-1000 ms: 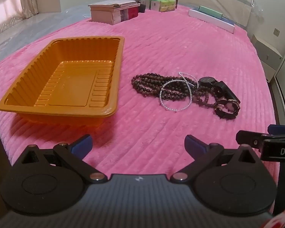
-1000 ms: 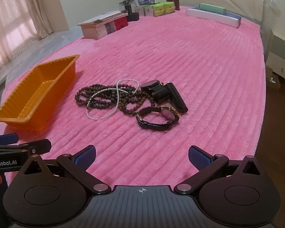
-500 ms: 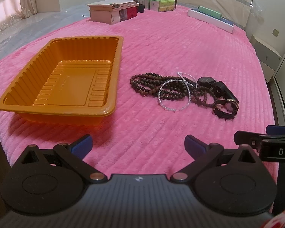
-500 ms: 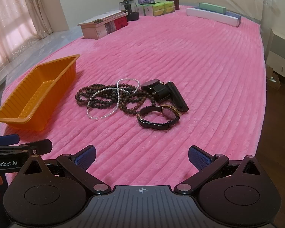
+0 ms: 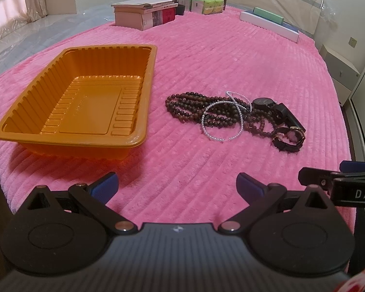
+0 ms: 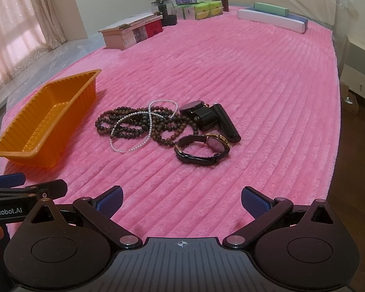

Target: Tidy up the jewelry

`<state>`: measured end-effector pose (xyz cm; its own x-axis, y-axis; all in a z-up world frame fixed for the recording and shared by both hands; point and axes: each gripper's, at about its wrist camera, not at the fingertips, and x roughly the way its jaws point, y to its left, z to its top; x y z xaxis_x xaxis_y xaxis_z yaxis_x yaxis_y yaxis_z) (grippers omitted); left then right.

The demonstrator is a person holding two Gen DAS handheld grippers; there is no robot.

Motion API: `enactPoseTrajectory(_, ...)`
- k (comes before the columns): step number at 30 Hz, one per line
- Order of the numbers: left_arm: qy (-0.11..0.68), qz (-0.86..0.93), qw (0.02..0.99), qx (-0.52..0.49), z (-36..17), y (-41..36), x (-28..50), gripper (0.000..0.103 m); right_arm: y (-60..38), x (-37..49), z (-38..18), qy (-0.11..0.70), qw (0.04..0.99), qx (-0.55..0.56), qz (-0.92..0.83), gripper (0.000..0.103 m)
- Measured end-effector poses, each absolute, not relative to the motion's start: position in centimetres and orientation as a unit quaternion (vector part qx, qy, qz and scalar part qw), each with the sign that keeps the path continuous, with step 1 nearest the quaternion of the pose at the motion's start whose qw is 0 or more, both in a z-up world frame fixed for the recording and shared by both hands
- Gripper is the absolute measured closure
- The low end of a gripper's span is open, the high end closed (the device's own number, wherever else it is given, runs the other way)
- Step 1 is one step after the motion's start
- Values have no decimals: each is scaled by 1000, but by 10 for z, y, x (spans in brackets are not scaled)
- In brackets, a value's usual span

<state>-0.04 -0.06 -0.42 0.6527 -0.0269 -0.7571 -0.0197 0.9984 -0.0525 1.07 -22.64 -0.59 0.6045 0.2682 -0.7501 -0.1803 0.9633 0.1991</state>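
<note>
**Jewelry pile: handling properties and grasp points**

Left wrist view. The left gripper (image 5: 176, 186) is released, jaws spread wide, holding nothing, low over the pink ribbed blanket (image 5: 231, 56). The orange plastic tray (image 5: 143, 112) sits at 11 o'clock, with nothing in it. The jewelry lies at 1 o'clock: a brown bead necklace (image 5: 189, 107), limp and multi-looped, with a white pearl strand (image 5: 219, 138) draped across it. Judgement: both are light and floppy; lifting one probably drags the other. The right gripper (image 5: 338, 177) is cut off at 3 o'clock; from here its jaws cannot be read.

Right wrist view. The right gripper (image 6: 181, 200) is likewise released and empty. At 12 o'clock lies a leather-strap watch (image 6: 202, 147), standing apart from the beads; its strap loop is the stiffest, clearest hold. The black watch (image 6: 206, 115) touches the beads. Its buckle is hard to make out. The tray's floor is mostly hidden by its near wall.
</note>
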Motion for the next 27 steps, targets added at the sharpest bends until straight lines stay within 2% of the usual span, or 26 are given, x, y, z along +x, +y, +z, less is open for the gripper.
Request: enactPoseTrajectory(27,418,-4,908,-29,-7,-3,0,1,-228,11,-7,428,894,53,125,0)
